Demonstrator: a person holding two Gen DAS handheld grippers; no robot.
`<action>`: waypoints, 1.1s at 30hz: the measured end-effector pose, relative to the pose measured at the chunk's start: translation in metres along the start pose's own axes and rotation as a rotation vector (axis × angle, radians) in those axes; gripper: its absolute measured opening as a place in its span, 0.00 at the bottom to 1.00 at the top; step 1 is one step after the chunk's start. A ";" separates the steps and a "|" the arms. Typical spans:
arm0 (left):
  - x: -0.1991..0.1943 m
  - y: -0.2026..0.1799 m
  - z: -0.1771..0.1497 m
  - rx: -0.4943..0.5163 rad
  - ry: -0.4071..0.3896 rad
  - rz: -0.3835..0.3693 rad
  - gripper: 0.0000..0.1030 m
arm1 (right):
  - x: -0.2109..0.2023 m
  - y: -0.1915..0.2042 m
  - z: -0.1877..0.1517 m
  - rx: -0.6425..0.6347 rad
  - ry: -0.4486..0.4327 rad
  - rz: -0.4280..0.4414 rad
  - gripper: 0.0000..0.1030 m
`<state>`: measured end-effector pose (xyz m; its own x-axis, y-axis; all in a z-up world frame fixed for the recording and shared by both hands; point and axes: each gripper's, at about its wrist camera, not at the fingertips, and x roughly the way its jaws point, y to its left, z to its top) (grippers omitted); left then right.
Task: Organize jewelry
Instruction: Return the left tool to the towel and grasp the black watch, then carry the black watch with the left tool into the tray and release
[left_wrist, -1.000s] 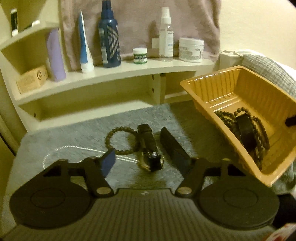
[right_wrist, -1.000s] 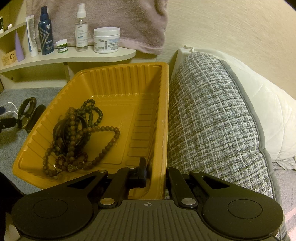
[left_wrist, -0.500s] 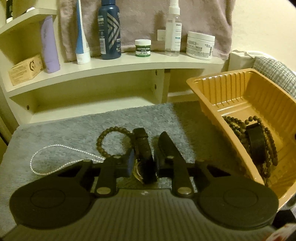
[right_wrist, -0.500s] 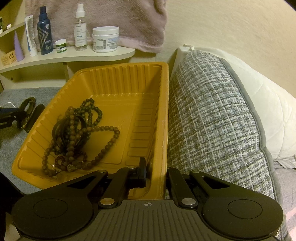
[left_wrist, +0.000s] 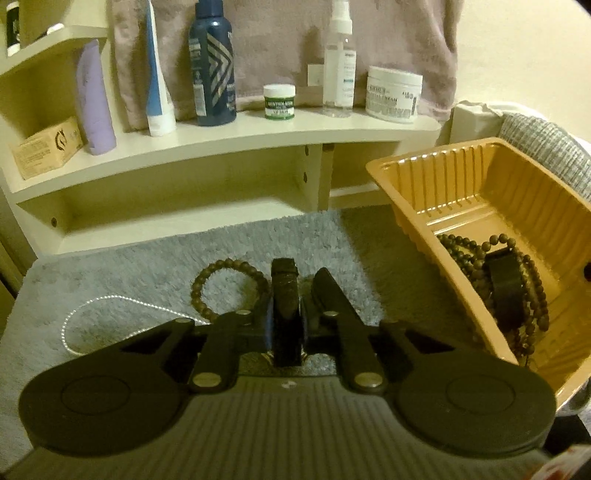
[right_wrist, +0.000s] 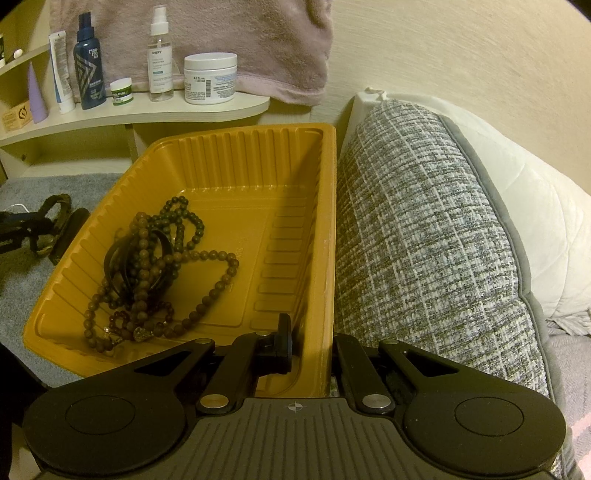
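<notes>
Clamping your left gripper (left_wrist: 286, 325) onto the dark watch (left_wrist: 284, 295) — jaws just closed, lift next — your right gripper (right_wrist: 310, 343) pinches the tray (right_wrist: 328, 236).

Left wrist camera sits low behind its own gripper (left_wrist: 286, 317), tilted down, close over the grey rug (left_wrist: 129, 266), facing the shelf (left_wrist: 258, 136) of bottles, with the yellow tray (left_wrist: 436, 162) at the right edge. Right wrist camera looks down from the tray's (right_wrist: 328, 229) near right corner, almost on the rim, facing the same wall, a tweed cushion (right_wrist: 424, 229) filling its right half. Both views share the tray with its beads, the shelf, and the hanging towel (right_wrist: 258, 44); the left gripper shows at the right view's left edge.
</notes>
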<state>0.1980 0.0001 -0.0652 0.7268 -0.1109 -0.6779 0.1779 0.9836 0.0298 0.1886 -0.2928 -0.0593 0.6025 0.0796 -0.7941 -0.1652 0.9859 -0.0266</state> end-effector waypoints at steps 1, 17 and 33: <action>-0.002 0.001 0.001 0.000 -0.006 0.002 0.12 | 0.000 0.000 0.000 0.000 0.000 0.000 0.04; -0.035 -0.005 0.020 0.019 -0.094 -0.013 0.12 | 0.000 -0.001 0.000 0.000 -0.001 0.000 0.04; -0.049 -0.031 0.038 0.050 -0.114 -0.101 0.12 | 0.000 0.000 0.000 -0.001 -0.001 -0.001 0.04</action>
<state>0.1821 -0.0302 -0.0055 0.7735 -0.2273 -0.5916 0.2849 0.9585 0.0042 0.1892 -0.2931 -0.0593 0.6034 0.0787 -0.7936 -0.1653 0.9858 -0.0279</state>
